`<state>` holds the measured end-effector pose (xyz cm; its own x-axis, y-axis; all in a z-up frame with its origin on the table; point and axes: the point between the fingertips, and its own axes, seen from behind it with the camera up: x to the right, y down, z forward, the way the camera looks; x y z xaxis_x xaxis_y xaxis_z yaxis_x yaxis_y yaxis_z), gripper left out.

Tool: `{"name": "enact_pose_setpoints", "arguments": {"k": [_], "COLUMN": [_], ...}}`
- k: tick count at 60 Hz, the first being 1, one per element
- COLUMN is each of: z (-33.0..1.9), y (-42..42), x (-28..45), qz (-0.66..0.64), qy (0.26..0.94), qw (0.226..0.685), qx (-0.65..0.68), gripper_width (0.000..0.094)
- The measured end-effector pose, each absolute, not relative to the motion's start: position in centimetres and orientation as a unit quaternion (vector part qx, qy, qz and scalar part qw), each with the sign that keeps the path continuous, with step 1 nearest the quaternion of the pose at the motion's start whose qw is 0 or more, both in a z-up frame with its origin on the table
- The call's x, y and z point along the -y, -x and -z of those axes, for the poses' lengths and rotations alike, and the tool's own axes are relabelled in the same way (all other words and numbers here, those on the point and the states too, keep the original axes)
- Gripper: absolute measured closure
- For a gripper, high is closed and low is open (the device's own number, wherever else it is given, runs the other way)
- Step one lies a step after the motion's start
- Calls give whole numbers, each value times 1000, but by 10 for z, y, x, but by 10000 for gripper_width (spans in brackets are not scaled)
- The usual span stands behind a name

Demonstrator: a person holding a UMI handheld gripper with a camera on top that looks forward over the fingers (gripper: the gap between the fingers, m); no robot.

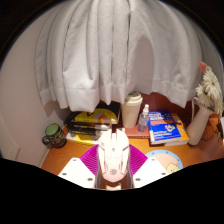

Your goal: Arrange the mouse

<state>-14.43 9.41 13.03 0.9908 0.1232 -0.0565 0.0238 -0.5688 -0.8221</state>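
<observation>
A white computer mouse (pixel 113 156) with a dark scroll wheel is held between my two fingers, pointing away from me. My gripper (pixel 113 163) is shut on it, the magenta pads (pixel 90 160) pressing its left and right sides. The mouse is lifted above the orange desk (pixel 70 155), and it hides the desk area straight ahead of the fingers.
A stack of books (pixel 92 122) and a white canister (pixel 131 110) stand at the back by the white curtain (pixel 110 50). A dark mug (pixel 53 134) is at the left. A blue book (pixel 166 128), a blue plate (pixel 167 160) and a vase with flowers (pixel 203 110) are at the right.
</observation>
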Motion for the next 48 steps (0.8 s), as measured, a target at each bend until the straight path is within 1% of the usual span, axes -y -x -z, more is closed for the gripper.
{"name": "enact_pose_setpoints", "arguments": {"k": [4, 8, 11, 14, 16, 19, 21, 28, 34, 41, 42, 43, 46, 47, 48], "z": [-174, -204, -213, -212, -204, -183, -164, -96, -48, -9, -4, 1, 13, 9, 10], "y": [112, 75, 46, 16, 0, -17, -26, -45, -42, -36, -35, -34, -33, -34, -34], "x": [-99, -101, -101, -101, -102, -101, -100, -94, -88, -84, -84, -83, -79, -81, -82], "qz": [-43, -27, -13, 0, 4, -3, -3, -1, -19, -32, -34, -35, -34, -32, -30], "qy": [870, 857, 852, 854, 857, 865, 870, 901, 916, 926, 927, 929, 933, 932, 929], "qw": [490, 515, 522, 520, 516, 502, 493, 433, 401, 377, 373, 369, 357, 362, 368], "qx": [34, 27, 20, 12, 5, -3, -5, 10, 8, 2, 1, 0, 2, 4, 2], "gripper_width": [560, 560, 561, 563, 562, 563, 564, 564, 564, 563, 596, 565, 559, 560, 595]}}
